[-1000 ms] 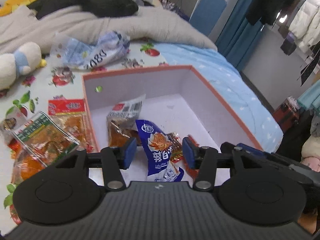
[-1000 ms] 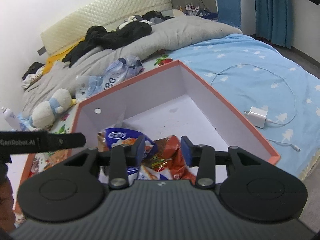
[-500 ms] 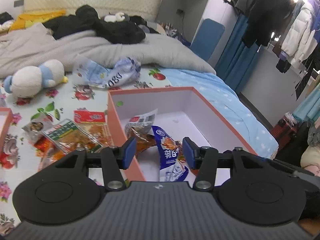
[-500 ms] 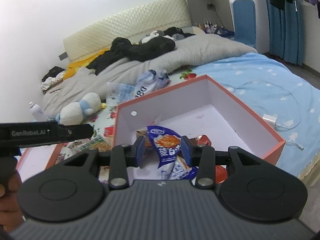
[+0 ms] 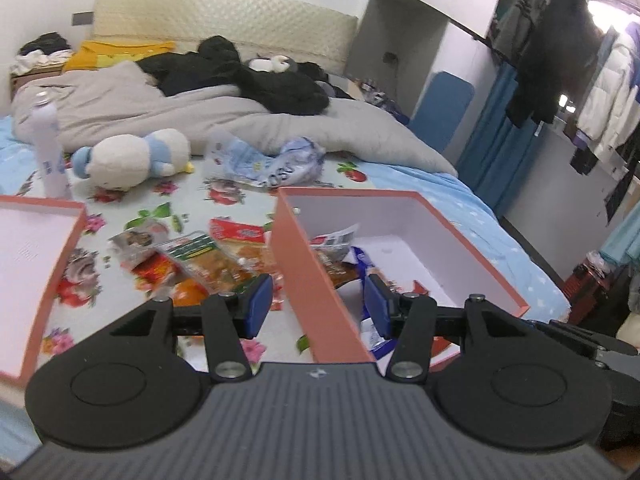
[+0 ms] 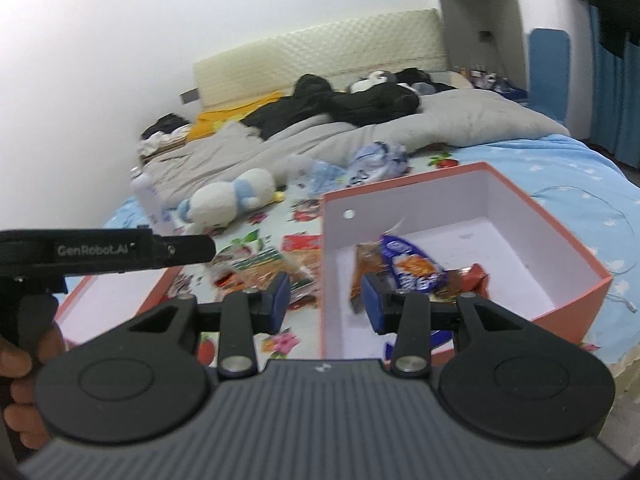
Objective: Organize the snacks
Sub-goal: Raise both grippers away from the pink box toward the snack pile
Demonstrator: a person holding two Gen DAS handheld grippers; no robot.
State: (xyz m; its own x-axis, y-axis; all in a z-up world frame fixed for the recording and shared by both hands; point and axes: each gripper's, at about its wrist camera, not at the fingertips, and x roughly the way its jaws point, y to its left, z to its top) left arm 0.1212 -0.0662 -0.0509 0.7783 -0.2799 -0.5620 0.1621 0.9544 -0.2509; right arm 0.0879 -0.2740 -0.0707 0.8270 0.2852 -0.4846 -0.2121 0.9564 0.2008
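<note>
An orange box (image 5: 348, 193) with a white inside stands on the bed; in the right wrist view the box (image 6: 404, 194) holds a blue packet (image 6: 412, 268), a brown packet (image 6: 365, 266) and a red packet (image 6: 472, 276). Several loose snack packets (image 5: 208, 258) lie on the flowered sheet left of the box. My left gripper (image 5: 318, 306) hangs open and empty above the box's left wall. My right gripper (image 6: 325, 302) is open and empty too, above that same wall. The left gripper's black body (image 6: 108, 249) shows at the left edge.
The box's lid (image 5: 60, 256) lies open side up at the left. Behind the snacks are a plush toy (image 5: 132, 158), a white bottle (image 5: 48, 148) and a crumpled plastic bag (image 5: 276, 166). A grey duvet (image 5: 120, 108) fills the back. A charger cable (image 6: 592, 208) lies right of the box.
Both grippers have drawn back and to the left from over the box's inside. The lid, bottle and loose snack pile have come into view. Neither jaw opening has changed.
</note>
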